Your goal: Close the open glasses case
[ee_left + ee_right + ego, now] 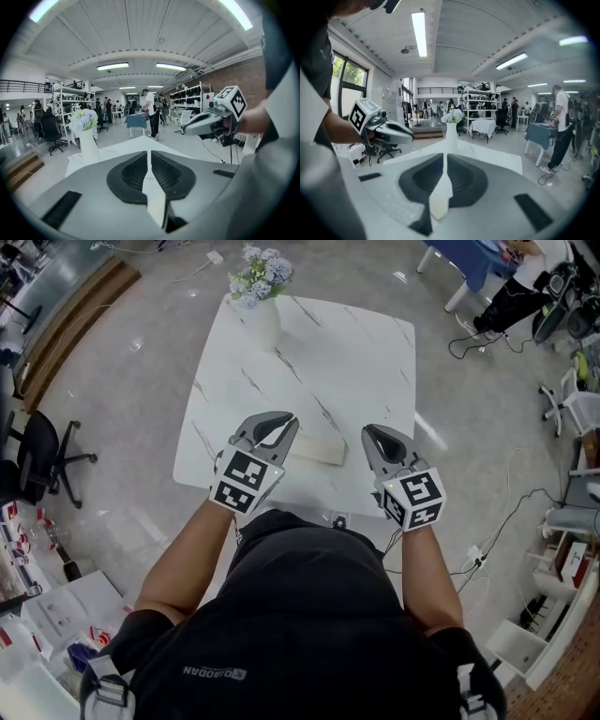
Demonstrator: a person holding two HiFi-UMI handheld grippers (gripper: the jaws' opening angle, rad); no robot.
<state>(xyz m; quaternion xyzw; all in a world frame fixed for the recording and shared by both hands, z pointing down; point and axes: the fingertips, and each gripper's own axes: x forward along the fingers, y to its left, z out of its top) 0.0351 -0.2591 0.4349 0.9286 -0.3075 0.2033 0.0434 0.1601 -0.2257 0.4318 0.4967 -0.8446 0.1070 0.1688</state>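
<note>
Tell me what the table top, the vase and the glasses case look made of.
Table top: white, smooth, grey veins; marble or a marble-look slab.
Vase: plain matte white, likely ceramic.
Glasses case: cream, dull finish; perhaps leatherette or plastic, too small to tell.

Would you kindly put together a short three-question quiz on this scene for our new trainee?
1. True or false: the left gripper is holding the glasses case.
2. Multiple choice: the vase of flowers stands at the table's A) near edge, B) far edge, C) centre.
3. Fill in: the right gripper is ____ (open or shut).

Key: 1 false, the case lies on the table between the two grippers. 2 B. 3 shut, with nothing between its fingers.
</note>
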